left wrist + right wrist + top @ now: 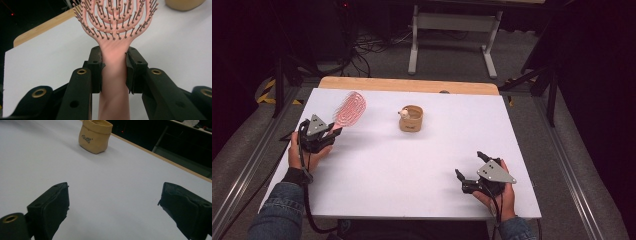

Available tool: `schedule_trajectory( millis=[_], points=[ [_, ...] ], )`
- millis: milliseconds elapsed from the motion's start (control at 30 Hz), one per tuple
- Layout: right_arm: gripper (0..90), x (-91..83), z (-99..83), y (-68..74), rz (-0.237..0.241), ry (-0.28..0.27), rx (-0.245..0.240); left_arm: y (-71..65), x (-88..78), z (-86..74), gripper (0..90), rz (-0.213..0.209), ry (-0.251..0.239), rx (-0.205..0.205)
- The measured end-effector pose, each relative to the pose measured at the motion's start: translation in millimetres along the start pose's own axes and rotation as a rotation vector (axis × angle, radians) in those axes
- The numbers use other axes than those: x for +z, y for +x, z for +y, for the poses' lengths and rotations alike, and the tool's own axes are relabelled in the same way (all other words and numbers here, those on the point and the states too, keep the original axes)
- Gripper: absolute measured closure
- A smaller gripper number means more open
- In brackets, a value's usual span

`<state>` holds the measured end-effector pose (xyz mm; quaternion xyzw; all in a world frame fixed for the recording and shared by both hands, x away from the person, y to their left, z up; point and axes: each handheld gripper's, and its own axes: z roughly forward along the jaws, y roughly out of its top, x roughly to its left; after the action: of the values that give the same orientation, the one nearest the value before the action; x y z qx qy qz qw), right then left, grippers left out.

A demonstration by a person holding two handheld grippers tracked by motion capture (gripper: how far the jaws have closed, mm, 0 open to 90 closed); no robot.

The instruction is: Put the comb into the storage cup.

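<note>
Left gripper view: fingers (96,72) clamped on neck of pink hairbrush (116,30), one pad each side of handle just below bristle head; handle runs down between them. High view: left gripper (332,131) near left edge of bench (387,175), brush head raised and angled up toward far-left corner, short of far edge. Left hand (304,155) just inside left edge.

Right gripper view: fingers (50,207) spread wide, nothing between, bare white surface under them. High view: right gripper (469,167) near front-right corner, right hand (502,195) just inside front edge.

Tan pouch (411,118) upright at bench centre-back, small item poking from its mouth, well apart from both grippers. Wide bare surface between pouch and front edge. Wooden strip along far edge.
</note>
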<state>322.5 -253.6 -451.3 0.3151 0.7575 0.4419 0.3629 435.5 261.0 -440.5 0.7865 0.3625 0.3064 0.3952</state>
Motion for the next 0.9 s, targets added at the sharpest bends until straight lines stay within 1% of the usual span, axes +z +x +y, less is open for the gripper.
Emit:
schedule_trajectory(
  millis=[33, 67, 133, 167, 233, 267, 300, 333, 367, 433, 467, 500, 533, 567, 600, 667, 700, 733, 767, 800, 833, 867, 900],
  points=[
    [9.1, 0.5, 0.8, 0.3, -0.002, -0.002, -0.001, -1.8, -1.6, 0.9, 70.1, 0.012, -0.008, 0.004],
    [9.4, 2.0, 2.9, 0.2, -0.015, -0.012, 0.000, -4.6, -3.0, 1.6, 70.1, 0.020, -0.025, 0.001],
    [9.4, 3.2, 4.0, -0.1, -0.015, -0.016, 0.003, -8.7, -5.3, 3.3, 70.1, 0.023, -0.052, -0.004],
    [9.4, 4.7, 5.3, -0.5, -0.018, -0.020, 0.003, -10.7, -6.3, 4.3, 70.1, 0.021, -0.058, -0.001],
    [9.3, 6.5, 8.1, -1.0, -0.021, -0.029, 0.004, -15.7, -7.8, 6.1, 70.1, 0.015, -0.079, -0.006],
    [8.8, 8.5, 12.4, -2.5, -0.013, -0.046, 0.022, -19.0, -8.9, 7.7, 70.1, 0.011, -0.091, -0.004],
    [8.8, 8.5, 12.4, -2.5, -0.013, -0.046, 0.022, -21.1, -9.6, 8.6, 70.1, 0.010, -0.097, -0.002],
    [8.6, 9.4, 14.2, -3.0, -0.008, -0.051, 0.034, -24.4, -10.5, 9.9, 70.1, -0.001, -0.112, -0.003],
    [8.1, 11.5, 17.4, -3.8, 0.001, -0.059, 0.045, -27.2, -11.0, 11.2, 70.1, -0.007, -0.118, 0.002],
    [7.1, 16.9, 25.2, -3.9, 0.029, -0.083, 0.056, -32.9, -11.3, 12.5, 70.1, -0.007, -0.129, 0.008],
    [7.1, 16.9, 25.2, -3.9, 0.029, -0.083, 0.056, -36.0, -11.2, 13.2, 70.1, -0.015, -0.132, 0.009],
    [5.3, 22.4, 31.9, -4.6, 0.089, -0.100, 0.084, -40.1, -10.4, 14.0, 70.1, -0.020, -0.135, 0.016],
    [5.3, 22.4, 31.9, -4.6, 0.089, -0.100, 0.084, -42.9, -10.1, 14.5, 70.1, -0.021, -0.134, 0.019],
    [4.8, 27.0, 38.1, -3.2, 0.099, -0.104, 0.087, -48.6, -9.4, 15.8, 70.1, -0.028, -0.141, 0.031],
    [4.4, 28.2, 40.3, -2.6, 0.109, -0.105, 0.088, -48.6, -9.4, 15.8, 70.1, -0.028, -0.141, 0.031],
    [4.2, 29.9, 43.2, -1.5, 0.117, -0.110, 0.090, -53.9, -9.2, 17.2, 70.1, -0.037, -0.146, 0.036],
    [3.8, 33.9, 49.8, 0.5, 0.122, -0.108, 0.099, -58.6, -9.9, 18.2, 70.1, -0.044, -0.160, 0.029],
    [3.8, 33.9, 49.8, 0.5, 0.122, -0.108, 0.099, -58.6, -9.9, 18.2, 70.1, -0.044, -0.160, 0.029],
    [3.9, 35.7, 52.5, 1.5, 0.122, -0.108, 0.103, -61.7, -10.8, 18.9, 70.1, -0.040, -0.165, 0.036],
    [5.6, 38.6, 56.9, 4.2, 0.124, -0.112, 0.112, -65.4, -11.6, 19.3, 70.1, -0.047, -0.178, 0.029],
    [5.6, 38.6, 56.9, 4.2, 0.124, -0.112, 0.112, -65.4, -11.6, 19.3, 70.1, -0.047, -0.178, 0.029],
    [7.5, 40.9, 60.5, 6.7, 0.152, -0.112, 0.111, -68.7, -11.9, 19.8, 70.1, -0.051, -0.183, 0.031],
    [7.5, 40.9, 60.5, 6.7, 0.152, -0.112, 0.111, -71.0, -12.2, 20.1, 70.1, -0.050, -0.187, 0.034]
  ],
)
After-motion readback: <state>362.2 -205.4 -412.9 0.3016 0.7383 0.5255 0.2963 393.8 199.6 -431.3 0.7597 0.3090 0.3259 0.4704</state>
